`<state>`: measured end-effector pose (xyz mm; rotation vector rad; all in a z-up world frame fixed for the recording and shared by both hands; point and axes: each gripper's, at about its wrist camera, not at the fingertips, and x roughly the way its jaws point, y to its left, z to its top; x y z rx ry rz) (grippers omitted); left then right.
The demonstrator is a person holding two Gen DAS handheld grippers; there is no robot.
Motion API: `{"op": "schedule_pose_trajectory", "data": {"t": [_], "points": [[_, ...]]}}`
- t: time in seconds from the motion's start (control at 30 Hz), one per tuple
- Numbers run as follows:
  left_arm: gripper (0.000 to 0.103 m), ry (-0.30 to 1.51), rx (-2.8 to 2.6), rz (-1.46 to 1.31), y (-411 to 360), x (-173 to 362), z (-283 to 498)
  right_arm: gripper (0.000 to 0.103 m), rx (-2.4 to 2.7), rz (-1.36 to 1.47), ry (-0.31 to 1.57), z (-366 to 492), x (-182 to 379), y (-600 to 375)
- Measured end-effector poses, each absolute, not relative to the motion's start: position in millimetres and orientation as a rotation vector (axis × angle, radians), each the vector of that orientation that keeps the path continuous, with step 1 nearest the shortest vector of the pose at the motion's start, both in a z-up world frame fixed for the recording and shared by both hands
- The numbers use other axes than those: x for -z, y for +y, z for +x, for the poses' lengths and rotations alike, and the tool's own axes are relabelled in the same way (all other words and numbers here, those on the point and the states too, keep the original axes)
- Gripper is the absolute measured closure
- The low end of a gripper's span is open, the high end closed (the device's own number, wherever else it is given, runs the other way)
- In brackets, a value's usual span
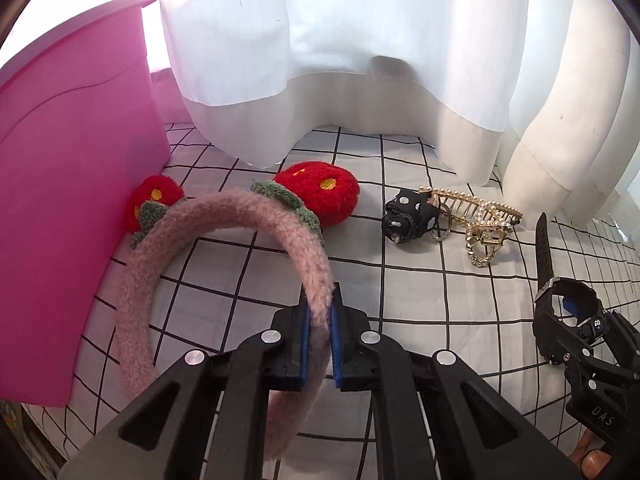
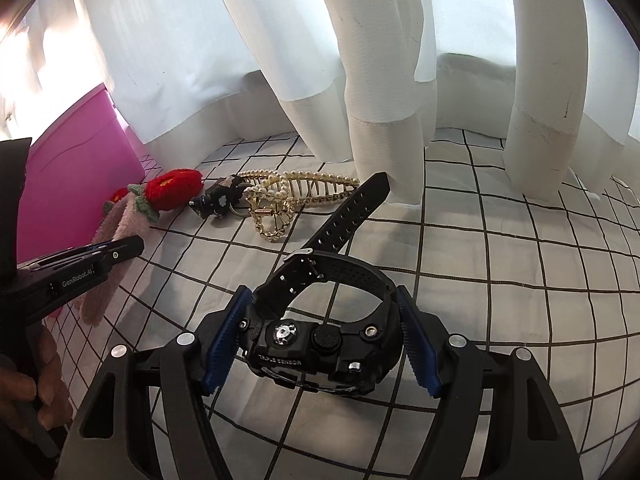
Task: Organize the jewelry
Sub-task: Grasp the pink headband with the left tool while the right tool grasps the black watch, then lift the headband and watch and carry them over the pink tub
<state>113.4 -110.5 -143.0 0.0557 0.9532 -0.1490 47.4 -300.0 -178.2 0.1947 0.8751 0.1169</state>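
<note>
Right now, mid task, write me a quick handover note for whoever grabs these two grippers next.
Left gripper: shut on the pink headband, beside the pink bin.
Right gripper: pads either side of the black watch; looks closed on its case, not certain.
On the checked cloth: pearl hair claw and small black polka-dot piece, side by side near the curtain.
Done: nothing visibly stowed; the bin's inside is hidden.
Left: stow headband and watch, likely in the bin, then the claw and the black piece.
</note>
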Motion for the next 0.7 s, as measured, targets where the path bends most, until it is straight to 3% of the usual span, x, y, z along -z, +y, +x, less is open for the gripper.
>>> {"op": "schedule_pose_trajectory", "data": {"t": [0.7], "points": [[0.092,0.906,0.095,-0.022,-98.8,59.8,39.0,0.034,-0.290,0.130,0.859,4.9,93.7,-285.2]]}}
